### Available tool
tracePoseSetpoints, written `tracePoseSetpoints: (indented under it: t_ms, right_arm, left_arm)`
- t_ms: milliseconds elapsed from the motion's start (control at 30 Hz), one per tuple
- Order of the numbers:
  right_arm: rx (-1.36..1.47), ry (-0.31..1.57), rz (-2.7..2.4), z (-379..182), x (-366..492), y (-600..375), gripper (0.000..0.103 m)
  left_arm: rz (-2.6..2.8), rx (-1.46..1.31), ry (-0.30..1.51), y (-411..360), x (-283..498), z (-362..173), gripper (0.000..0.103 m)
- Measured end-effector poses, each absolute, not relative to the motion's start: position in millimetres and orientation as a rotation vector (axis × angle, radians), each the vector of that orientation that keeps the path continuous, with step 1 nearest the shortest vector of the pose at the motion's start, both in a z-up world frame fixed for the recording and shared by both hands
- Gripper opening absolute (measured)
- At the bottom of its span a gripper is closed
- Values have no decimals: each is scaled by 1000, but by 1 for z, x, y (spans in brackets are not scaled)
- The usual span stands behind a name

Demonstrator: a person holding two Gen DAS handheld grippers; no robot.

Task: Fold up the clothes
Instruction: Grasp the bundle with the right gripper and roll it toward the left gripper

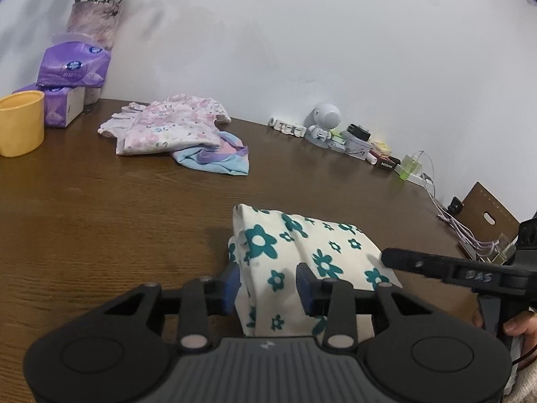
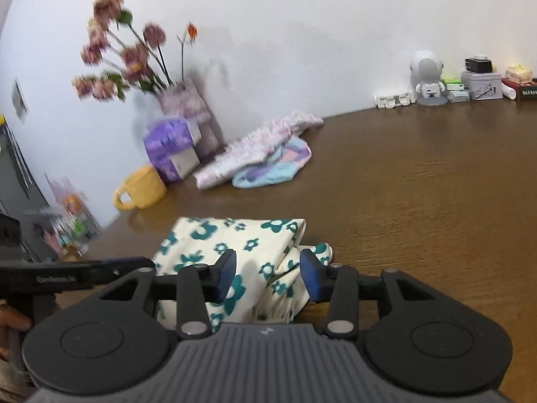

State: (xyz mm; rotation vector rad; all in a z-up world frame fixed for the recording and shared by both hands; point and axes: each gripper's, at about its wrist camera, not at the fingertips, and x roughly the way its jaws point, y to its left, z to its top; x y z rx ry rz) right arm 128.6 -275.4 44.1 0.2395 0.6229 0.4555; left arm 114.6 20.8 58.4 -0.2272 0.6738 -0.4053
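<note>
Left wrist view: folded floral garment (image 1: 302, 252) between parted left tongs (image 1: 268, 283).

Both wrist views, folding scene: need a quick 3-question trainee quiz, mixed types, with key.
1. True or false: the left claw is shut tight on the cream garment with teal flowers.
2. Multiple choice: what lies partly under the pink floral garment at the back of the table?
A. a blue and purple cloth
B. a grey towel
C. a black sock
3. Fill in: the mug near the purple tissue packs is ____ in colour.

Key:
1. False. Both the left claw and the right claw stand open, with the garment between the fingers.
2. A, the blue and purple cloth.
3. Yellow.
</note>
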Motion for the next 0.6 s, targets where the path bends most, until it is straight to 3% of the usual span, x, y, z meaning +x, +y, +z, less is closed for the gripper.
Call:
tracePoseSetpoints:
  t_ms: [67,200,267,467,567,600]
  right_arm:
    - [214,659,444,40,137,-267,41]
    - [302,724,467,30,148,-265,16]
    - [447,745,512,23,155,-278,13]
    - [972,856,655,-29,180,-321,10]
    - [1015,874,630,-43,183,-326,12]
    - [988,860,630,-38,181,-326,18]
  left_arm:
    - [-413,-226,677,19,119,56,32]
    - [-443,-256,700,20,127,50,19]
    - [-449,-273,708,22,130,46,14]
    - [-485,-377,730,36,137,36,10]
    - [-493,-387,733,37,138,37,11]
    - [-493,-387,734,37,138,38,10]
